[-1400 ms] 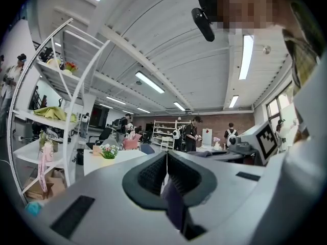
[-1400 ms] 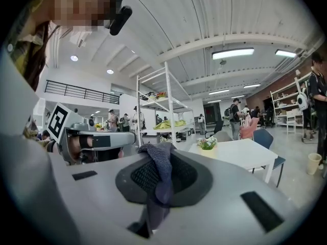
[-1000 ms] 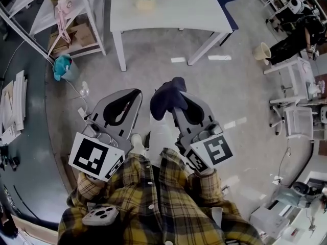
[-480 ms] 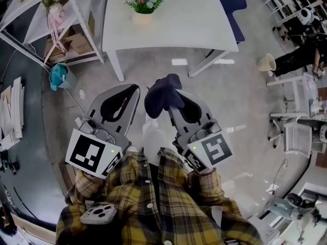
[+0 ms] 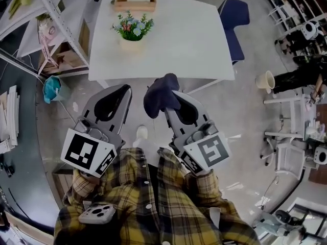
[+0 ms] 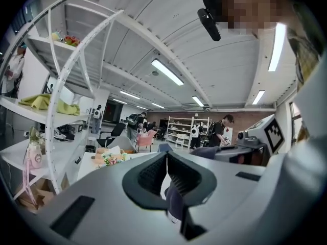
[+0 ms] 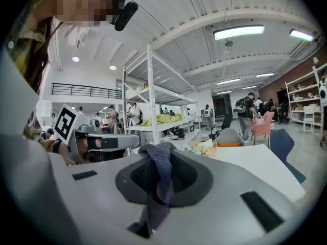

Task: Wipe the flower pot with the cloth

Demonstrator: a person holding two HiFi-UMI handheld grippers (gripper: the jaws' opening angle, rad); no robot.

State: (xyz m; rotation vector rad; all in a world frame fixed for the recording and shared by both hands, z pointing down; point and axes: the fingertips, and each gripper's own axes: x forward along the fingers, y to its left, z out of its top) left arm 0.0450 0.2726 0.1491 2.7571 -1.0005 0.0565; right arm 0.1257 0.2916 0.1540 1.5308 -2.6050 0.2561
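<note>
The white table [image 5: 194,40] is closer than a second ago, with the flower pot [image 5: 131,44] on its left part, ahead of both tools. The right tool [image 5: 176,100] stays clamped on the dark cloth [image 5: 160,95]. The left tool [image 5: 124,89] is closed and empty. The approach looks nearly done; wiping has not begun.

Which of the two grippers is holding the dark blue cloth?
The right gripper: the dark blue cloth is pinched between its jaws and hangs over its tip. The left gripper is shut with nothing between its jaws.
</note>
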